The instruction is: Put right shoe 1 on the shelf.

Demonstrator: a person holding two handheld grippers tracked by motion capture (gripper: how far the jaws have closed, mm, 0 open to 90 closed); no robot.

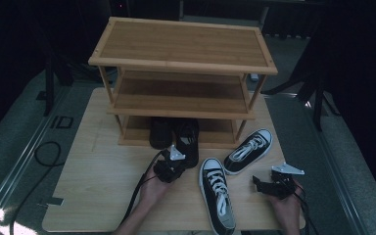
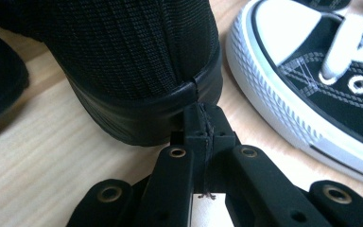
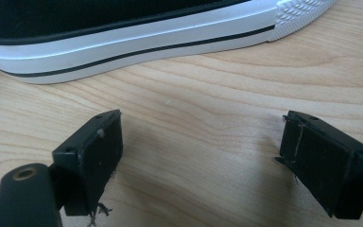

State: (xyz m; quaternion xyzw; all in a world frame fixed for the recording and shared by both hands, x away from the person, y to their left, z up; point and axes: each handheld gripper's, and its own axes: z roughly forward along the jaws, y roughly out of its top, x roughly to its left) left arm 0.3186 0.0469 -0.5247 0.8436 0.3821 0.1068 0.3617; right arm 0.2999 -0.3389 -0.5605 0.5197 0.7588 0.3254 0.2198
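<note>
Here, left gripper (image 2: 203,135) closed against black shoe (image 2: 137,71)

Ribbed black cloth shoe (image 2: 137,47) with glossy rubber sole; pale, smooth matt wood table (image 2: 38,156)

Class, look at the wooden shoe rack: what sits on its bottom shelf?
On the shoe rack's bottom shelf stand two black shoes, heels outward. Their toes are covered by the shelf above, as is the back of that shelf.
</note>
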